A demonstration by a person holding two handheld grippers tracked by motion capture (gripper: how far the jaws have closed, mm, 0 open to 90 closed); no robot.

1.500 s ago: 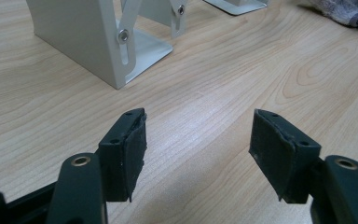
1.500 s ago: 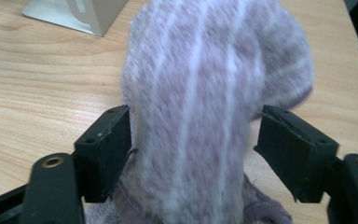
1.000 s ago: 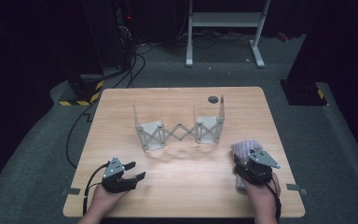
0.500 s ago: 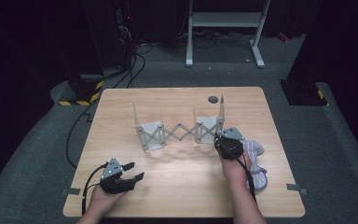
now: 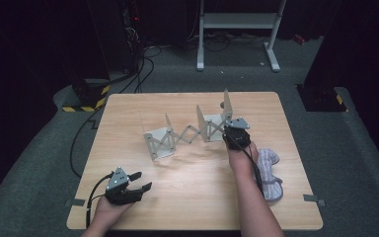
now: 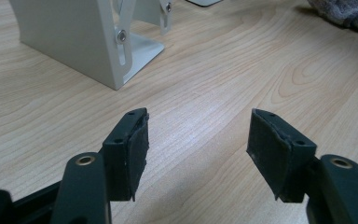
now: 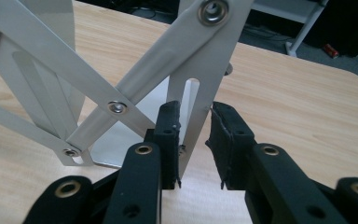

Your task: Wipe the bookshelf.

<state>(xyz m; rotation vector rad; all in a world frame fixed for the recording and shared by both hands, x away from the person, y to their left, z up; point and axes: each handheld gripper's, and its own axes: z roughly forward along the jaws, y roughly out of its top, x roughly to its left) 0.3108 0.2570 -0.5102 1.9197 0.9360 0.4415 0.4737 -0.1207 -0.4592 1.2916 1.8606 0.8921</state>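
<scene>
Right claw sat at the right end of the white folding scissor rack, mid-table, with its jaws either side of the rack's upright end plate; they had just been closing round it. In the right gripper view the left pad was touching or almost touching the plate, while the right pad stood a little off it, so the plate sat between the jaws and was not clearly clamped. Rack was stretched out across the table, its left end panel standing upright on the wood. Left claw rested near the front left edge of the table, released, jaws wide apart over bare wood, nothing between them. Grey-lilac cloth lay on the table just right of the right forearm
</scene>
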